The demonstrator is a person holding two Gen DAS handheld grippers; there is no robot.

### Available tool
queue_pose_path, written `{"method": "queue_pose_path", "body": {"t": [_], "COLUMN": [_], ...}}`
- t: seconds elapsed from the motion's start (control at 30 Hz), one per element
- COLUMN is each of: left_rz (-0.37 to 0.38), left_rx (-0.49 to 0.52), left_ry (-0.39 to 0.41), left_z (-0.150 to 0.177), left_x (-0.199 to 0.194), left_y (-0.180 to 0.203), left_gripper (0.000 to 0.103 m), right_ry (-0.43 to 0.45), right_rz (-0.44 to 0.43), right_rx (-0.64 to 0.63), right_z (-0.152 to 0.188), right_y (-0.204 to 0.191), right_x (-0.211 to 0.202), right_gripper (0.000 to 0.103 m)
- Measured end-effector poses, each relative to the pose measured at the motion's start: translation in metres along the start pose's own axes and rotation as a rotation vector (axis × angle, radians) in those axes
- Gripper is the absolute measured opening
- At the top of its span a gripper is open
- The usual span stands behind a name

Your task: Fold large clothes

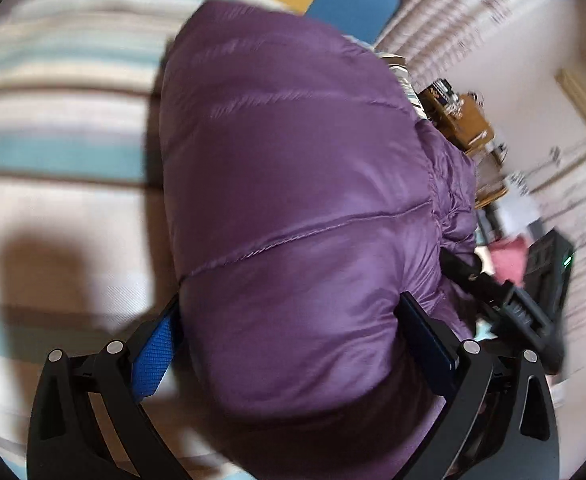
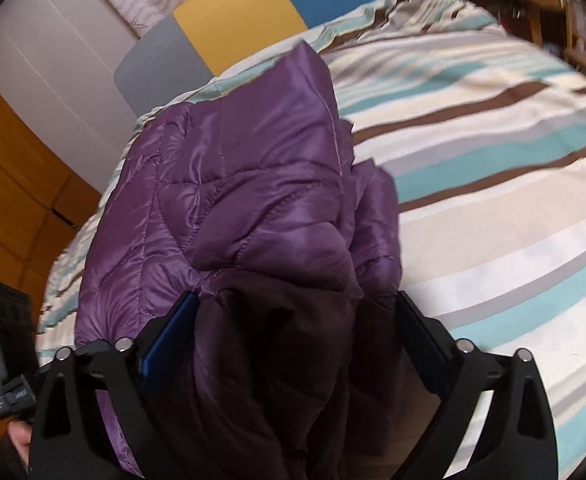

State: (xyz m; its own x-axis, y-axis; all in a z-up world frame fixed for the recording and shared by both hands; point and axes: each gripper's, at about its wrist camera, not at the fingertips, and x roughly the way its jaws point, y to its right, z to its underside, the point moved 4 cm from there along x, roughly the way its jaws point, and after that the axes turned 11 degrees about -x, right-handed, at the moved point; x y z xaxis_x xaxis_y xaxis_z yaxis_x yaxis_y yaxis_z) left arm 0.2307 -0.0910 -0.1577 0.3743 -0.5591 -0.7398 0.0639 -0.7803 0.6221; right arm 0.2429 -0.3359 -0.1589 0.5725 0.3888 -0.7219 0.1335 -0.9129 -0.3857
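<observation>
On the bed, both views:
Bed [image 2: 493,168]: striped cover in cream, teal, grey and brown; it carries the garment.
Jacket [image 1: 293,200]: purple quilted puffer, bunched in a thick fold on the bed cover; glossy outer fabric with stitched seams (a darker, matt inner layer shows nearest the right camera).
Left claw [image 1: 293,340]: fingers set wide, a fat roll of the jacket filling the gap between them; the blue pad of the near finger [image 1: 153,360] sits at the jacket's edge, but whether the pads press in I cannot tell because of blur.
Right claw [image 2: 297,328]: fingers wide, dark folds of the jacket between them and touching both pads; firm grip or loose contact cannot be told.
Headboard panels [image 2: 237,16]: grey, yellow and blue, behind the far end of the bed.
Containers: a wooden piece of furniture [image 1: 461,128] past the jacket in the left view holds small items, too blurred to name.
Writing: none readable (label-like marks on the handle at the lower left of the right view are too small).
Hand [image 2: 19,440]: part of one shows at the lower left edge of the right view.
</observation>
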Motion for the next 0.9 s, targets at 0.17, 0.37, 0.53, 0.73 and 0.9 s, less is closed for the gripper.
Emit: {"method": "queue_pose_path", "body": {"t": [0.17,0.37,0.53,0.73,0.9], "left_rz": [-0.031,-0.072,-0.080,-0.071,-0.067], "left_rx": [0.078,0.218,0.351,0.443,0.438], "left_ry": [0.021,0.127,0.246,0.365,0.444], "left_z": [0.007,0.019,0.028,0.034,0.034], "left_x": [-0.002,-0.023,-0.051,-0.089,-0.117], "left_y": [0.016,0.047,0.074,0.080,0.060], "left_gripper": [0.089,0.068,0.061,0.061,0.061], "right_ry": [0.011,0.086,0.161,0.236,0.292], "right_rz": [-0.074,-0.135,-0.177,-0.241,-0.273], "right_rx": [0.012,-0.005,-0.029,-0.055,-0.100], "right_z": [0.003,0.008,0.012,0.017,0.010], "right_y": [0.002,-0.008,-0.027,-0.062,-0.094], "right_x": [0.002,-0.015,-0.032,-0.043,-0.050], "right_gripper": [0.074,0.057,0.055,0.054,0.054]}}
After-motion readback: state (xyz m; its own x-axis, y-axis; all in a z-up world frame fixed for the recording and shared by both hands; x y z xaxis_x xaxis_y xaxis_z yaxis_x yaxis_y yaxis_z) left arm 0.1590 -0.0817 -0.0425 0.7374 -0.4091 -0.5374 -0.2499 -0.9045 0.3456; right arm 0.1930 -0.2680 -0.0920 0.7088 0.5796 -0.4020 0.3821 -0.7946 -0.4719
